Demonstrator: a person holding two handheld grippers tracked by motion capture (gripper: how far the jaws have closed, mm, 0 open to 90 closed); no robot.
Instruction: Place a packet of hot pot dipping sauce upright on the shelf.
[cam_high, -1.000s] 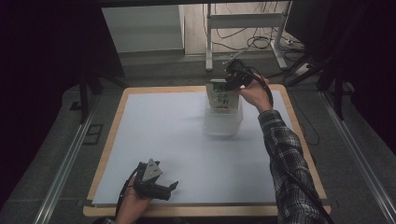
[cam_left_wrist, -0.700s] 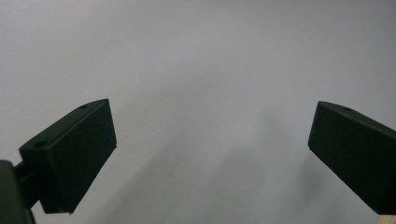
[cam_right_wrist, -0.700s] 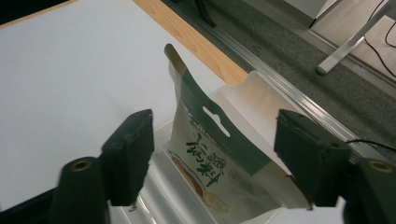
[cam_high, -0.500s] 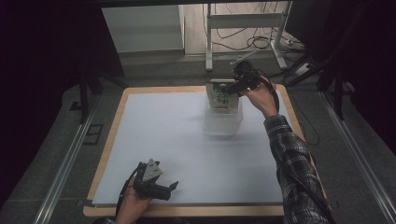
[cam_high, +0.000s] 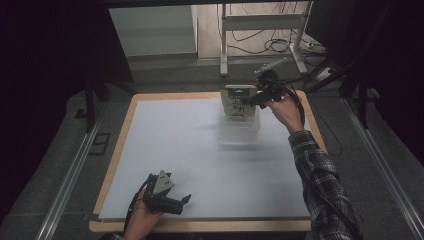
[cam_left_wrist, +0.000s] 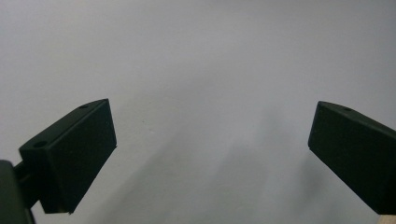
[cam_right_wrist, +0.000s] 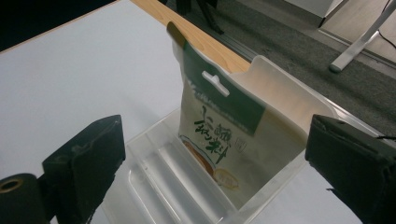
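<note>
The packet (cam_right_wrist: 219, 130) stands upright in the clear plastic box (cam_right_wrist: 280, 98), leaning on its far wall, and the right gripper (cam_high: 256, 100) has just been opening with nothing between its jaws, while the left gripper (cam_high: 172, 202) rests open on the white table (cam_high: 175, 135).

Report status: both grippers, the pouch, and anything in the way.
Right gripper open, jaws just opened, nothing between. Left gripper open, resting on the mat. Pouch upright in clear bin. No obstruction seen.
</note>
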